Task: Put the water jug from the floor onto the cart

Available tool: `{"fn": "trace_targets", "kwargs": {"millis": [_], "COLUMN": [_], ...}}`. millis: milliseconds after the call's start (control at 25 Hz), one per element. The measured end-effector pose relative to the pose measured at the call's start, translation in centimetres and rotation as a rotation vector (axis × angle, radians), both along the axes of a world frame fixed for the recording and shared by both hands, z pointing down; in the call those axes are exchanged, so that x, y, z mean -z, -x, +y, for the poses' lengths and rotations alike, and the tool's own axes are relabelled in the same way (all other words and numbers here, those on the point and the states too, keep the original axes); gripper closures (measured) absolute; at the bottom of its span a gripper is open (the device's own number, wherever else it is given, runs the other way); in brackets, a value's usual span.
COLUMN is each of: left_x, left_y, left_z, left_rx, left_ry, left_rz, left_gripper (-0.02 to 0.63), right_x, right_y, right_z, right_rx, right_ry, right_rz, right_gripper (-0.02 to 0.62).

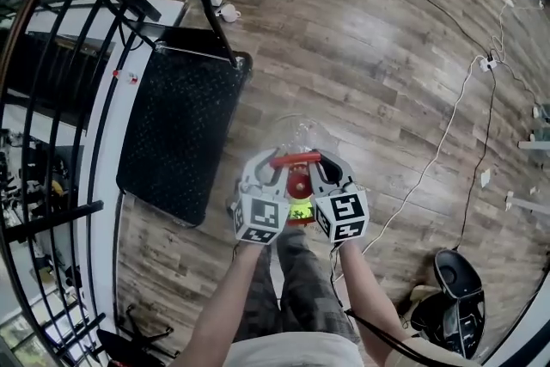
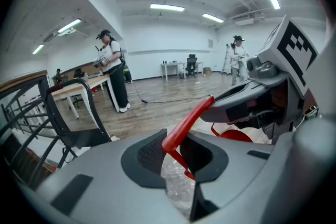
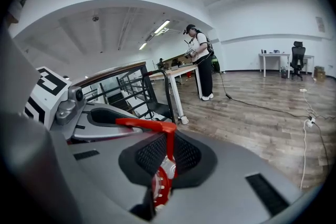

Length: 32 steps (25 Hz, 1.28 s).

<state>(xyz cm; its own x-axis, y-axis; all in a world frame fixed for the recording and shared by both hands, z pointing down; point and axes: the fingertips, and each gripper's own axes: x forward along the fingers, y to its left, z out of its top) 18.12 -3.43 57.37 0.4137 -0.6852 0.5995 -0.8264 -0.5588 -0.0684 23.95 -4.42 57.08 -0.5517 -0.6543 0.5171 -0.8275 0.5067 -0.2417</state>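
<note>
we are clamping the left gripper (image 1: 277, 168) and right gripper (image 1: 316, 168) onto the red handle (image 1: 296, 157), sharing the weight of the water jug (image 1: 296, 131) while holding it near the cart (image 1: 176, 133).

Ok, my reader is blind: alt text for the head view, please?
The left hand-held gripper and the right hand-held gripper each clamp the red handle of a clear water jug over a wooden floor, beside a black cart.
</note>
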Motion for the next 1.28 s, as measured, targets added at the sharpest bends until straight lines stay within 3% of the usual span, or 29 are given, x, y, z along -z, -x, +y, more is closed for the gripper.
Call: {"fn": "trace_targets", "kwargs": {"millis": [360, 680, 1280], "left_x": [8.5, 13.6, 18.6], "left_y": [-0.5, -0.5, 1.8], "left_z": [0.6, 2.0, 2.3], "left_rx": [0.062, 0.061, 0.096], "left_ry": [-0.038, -0.053, -0.089], "left_rz": [-0.004, -0.029, -0.052], "left_gripper": [0.529, 0.529, 0.529], "right_x": [8.7, 13.7, 18.4], "right_y": [-0.5, -0.4, 2.0], "right_z": [0.3, 1.7, 2.0], "right_rx": [0.056, 0.069, 0.136], "right_ry": [-0.05, -0.077, -0.108], "right_rz": [-0.005, -0.042, -0.08], "right_gripper": [0.565, 0.565, 0.566]}}
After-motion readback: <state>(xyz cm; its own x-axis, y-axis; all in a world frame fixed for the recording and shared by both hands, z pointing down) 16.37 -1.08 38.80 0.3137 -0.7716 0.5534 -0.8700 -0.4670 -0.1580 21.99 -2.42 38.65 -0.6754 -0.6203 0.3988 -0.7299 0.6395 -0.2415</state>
